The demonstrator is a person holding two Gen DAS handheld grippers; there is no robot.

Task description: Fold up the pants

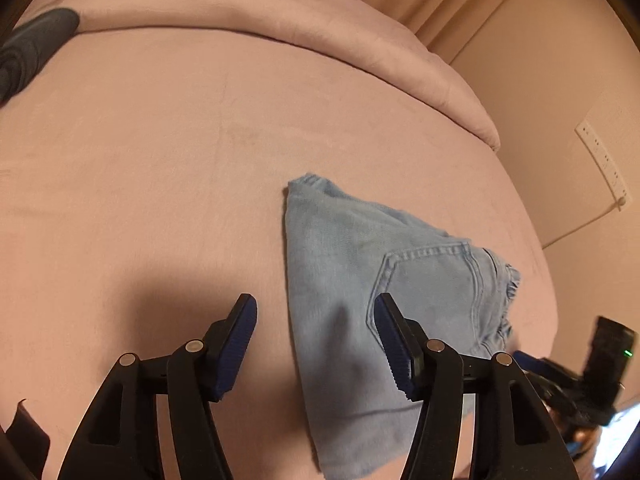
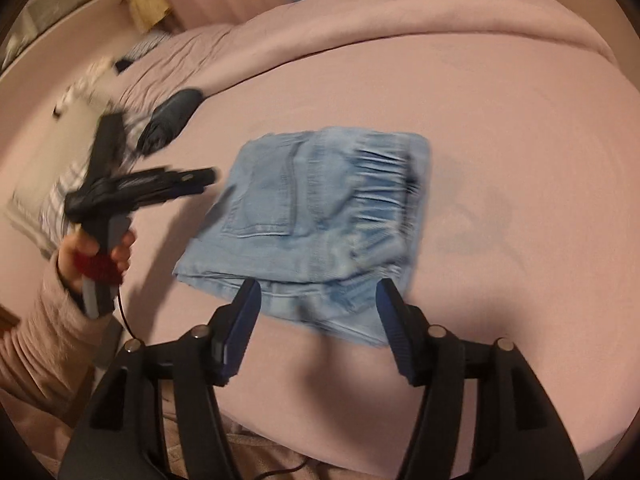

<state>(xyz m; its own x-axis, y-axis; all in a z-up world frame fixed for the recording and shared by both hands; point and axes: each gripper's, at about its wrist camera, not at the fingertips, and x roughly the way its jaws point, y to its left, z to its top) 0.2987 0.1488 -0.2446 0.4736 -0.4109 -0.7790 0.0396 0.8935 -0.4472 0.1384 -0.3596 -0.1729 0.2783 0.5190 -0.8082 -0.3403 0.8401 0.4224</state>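
Left tongs (image 1: 316, 356) are hanging roughly half open with nothing in them, tilted down over the bed (image 1: 160, 160). Only the near left edge of the pants (image 1: 360, 264) sits under the gap, and I can't tell if a pad brushes the cloth.

The pants are light blue denim, lying on the pink sheet as a compact stack, back pocket up and the gathered waistband toward the right. Looks to me like the fold is basically done, which would explain why neither side is gripping.

Right tongs (image 2: 318, 320) are about as wide, empty too, jaws parted above the stack's near edge, probably to let the layers settle flat instead of dragging them.
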